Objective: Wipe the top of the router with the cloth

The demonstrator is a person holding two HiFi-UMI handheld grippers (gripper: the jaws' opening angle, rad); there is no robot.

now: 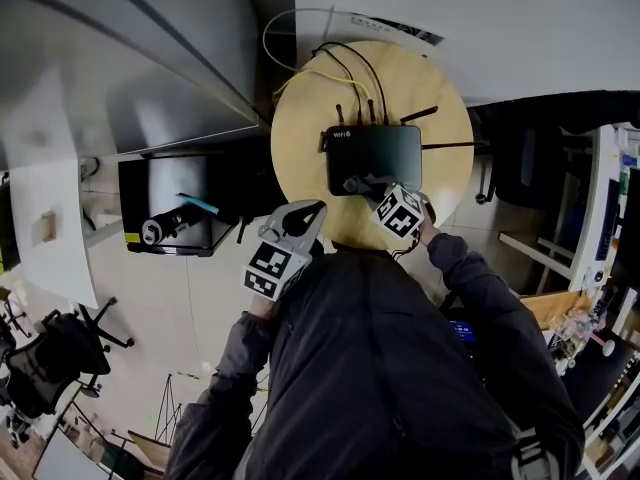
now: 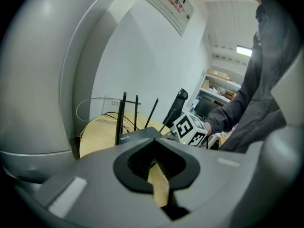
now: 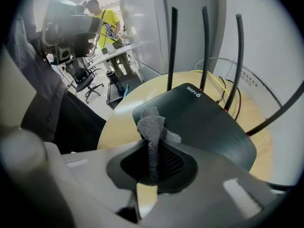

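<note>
A black router (image 1: 372,158) with several thin antennas lies flat on the round wooden table (image 1: 300,138). My right gripper (image 1: 385,193) hovers over the router's near edge, shut on a grey cloth (image 1: 362,183). In the right gripper view the cloth (image 3: 152,126) sticks up crumpled out of the right gripper (image 3: 153,152), just before the router's top (image 3: 199,122). My left gripper (image 1: 300,220) hangs off the table's front left edge, shut and holding nothing. In the left gripper view, the left gripper (image 2: 154,164) points past the router (image 2: 137,136) toward the right gripper's marker cube (image 2: 190,128).
Yellow and black cables (image 1: 330,68) run off the table's far side toward the wall. A dark cabinet (image 1: 170,218) stands on the floor at left, an office chair (image 1: 50,368) further left. A dark chair (image 1: 520,158) is right of the table. A person in yellow (image 3: 102,23) stands far off.
</note>
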